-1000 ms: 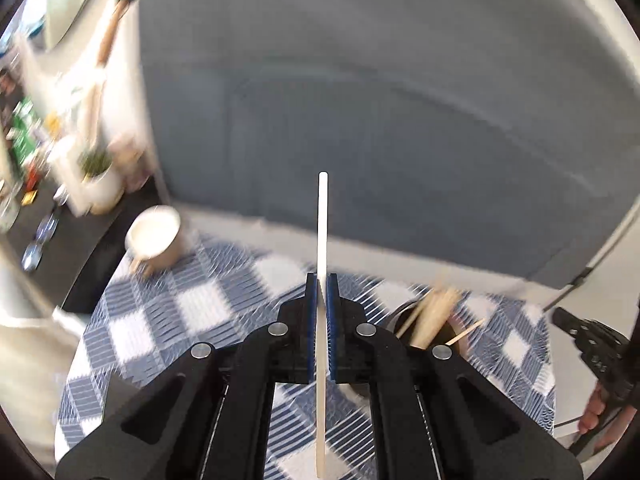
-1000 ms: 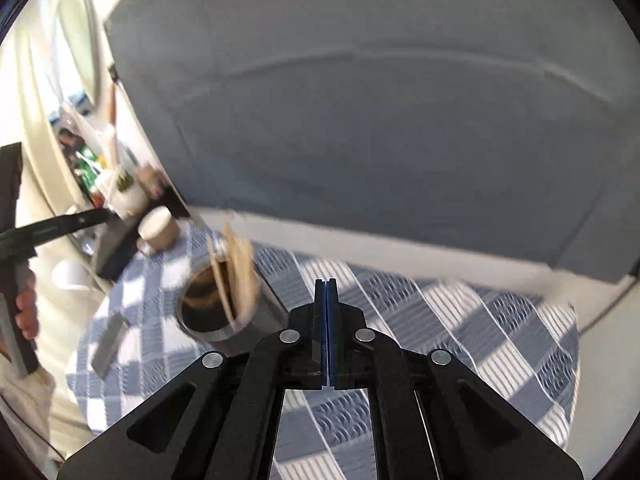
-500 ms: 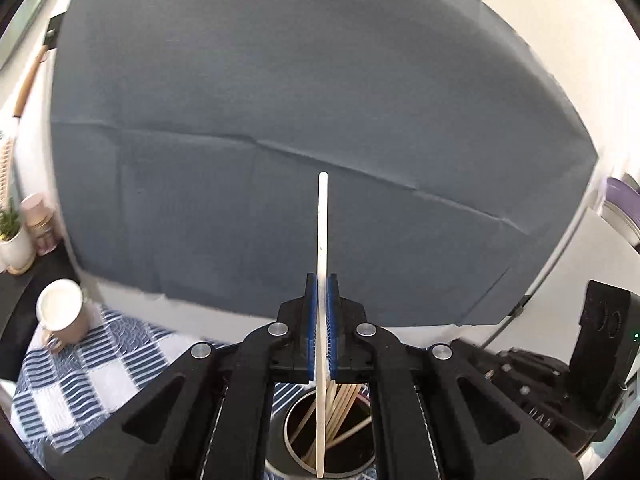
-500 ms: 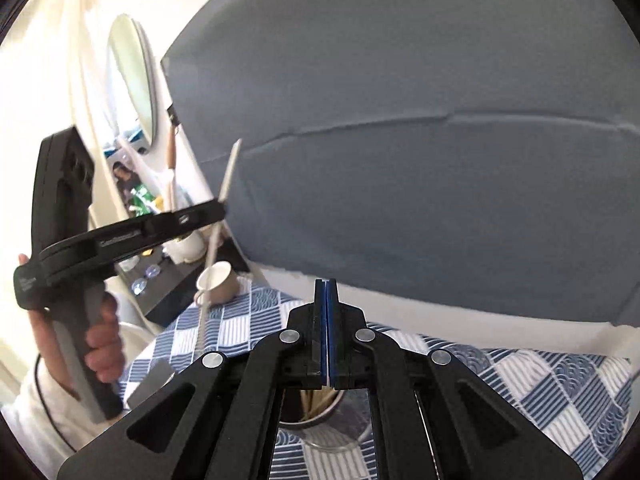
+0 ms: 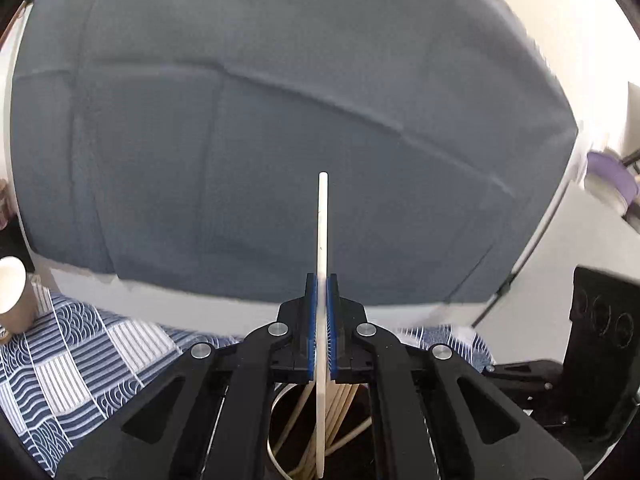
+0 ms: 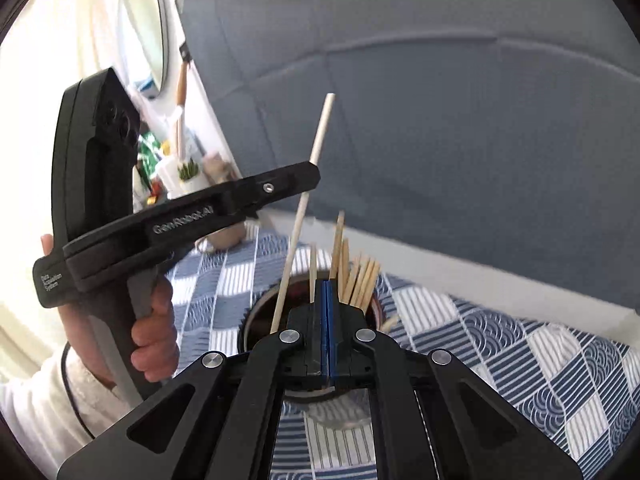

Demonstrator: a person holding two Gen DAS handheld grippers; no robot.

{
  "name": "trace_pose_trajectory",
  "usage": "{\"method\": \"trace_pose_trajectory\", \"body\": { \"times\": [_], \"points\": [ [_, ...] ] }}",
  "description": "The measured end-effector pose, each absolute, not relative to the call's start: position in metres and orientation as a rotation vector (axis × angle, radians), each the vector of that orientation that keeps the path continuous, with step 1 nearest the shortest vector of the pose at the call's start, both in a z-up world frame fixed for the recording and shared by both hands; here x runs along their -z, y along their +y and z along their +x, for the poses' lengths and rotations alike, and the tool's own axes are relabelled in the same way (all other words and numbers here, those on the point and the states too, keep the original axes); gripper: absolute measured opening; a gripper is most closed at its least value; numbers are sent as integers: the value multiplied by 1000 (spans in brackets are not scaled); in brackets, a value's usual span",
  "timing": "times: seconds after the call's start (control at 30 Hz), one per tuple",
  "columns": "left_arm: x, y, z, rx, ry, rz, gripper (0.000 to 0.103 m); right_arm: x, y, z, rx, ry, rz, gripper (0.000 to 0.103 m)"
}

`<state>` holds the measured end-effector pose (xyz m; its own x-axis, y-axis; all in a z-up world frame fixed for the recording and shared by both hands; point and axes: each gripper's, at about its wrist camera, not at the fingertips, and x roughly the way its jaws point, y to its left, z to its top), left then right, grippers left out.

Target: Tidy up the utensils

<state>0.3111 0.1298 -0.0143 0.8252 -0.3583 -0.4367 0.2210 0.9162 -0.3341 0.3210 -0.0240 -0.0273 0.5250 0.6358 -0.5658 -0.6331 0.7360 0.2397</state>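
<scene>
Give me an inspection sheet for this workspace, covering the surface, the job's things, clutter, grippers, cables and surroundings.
Surface: table under a blue and white patterned cloth.
Job's things: round holder with wooden chopsticks standing in it; one pale chopstick held tilted, lower end at the holder's mouth.
Clutter: paper cup at the table's far edge.
Grippers: left gripper shut on the pale chopstick; right gripper shut, holding nothing.
Cables: dark cord below the hand on the left gripper.
Surroundings: grey-blue backdrop, oval mirror, small potted plant.
</scene>
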Motion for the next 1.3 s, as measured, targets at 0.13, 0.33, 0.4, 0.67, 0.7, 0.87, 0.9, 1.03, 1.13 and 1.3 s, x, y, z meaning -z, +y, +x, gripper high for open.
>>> {"method": "trace_pose_trajectory", "body": {
  "times": [0.13,0.33,0.4,0.67,0.7,0.87,0.9,1.03,1.13,1.3],
  "points": [
    [29,130,304,296,543,-271,5,41,-19,315,-747,711,-28,4],
    [28,138,287,261,535,-252,40,43,-39,296,-710,678,-45,23],
    [24,141,280,229,535,-235,60,41,-44,292,-694,664,-47,52],
    [8,149,241,130,549,-208,97,18,-70,270,-606,608,-14,87],
    [6,147,235,116,559,-190,97,16,-72,267,-597,604,-19,87],
    [-6,135,205,24,571,-97,97,4,-81,244,-589,580,-33,89],
    [-8,132,198,5,577,-85,97,2,-83,238,-587,575,-37,89],
    [-14,124,178,12,615,-107,97,-3,-91,216,-571,557,-51,90],
    [-16,113,158,-7,637,-115,97,-1,-102,198,-558,564,-49,91],
    [-12,92,127,-44,668,-70,97,12,-126,168,-544,618,-12,91]
  ]
}}
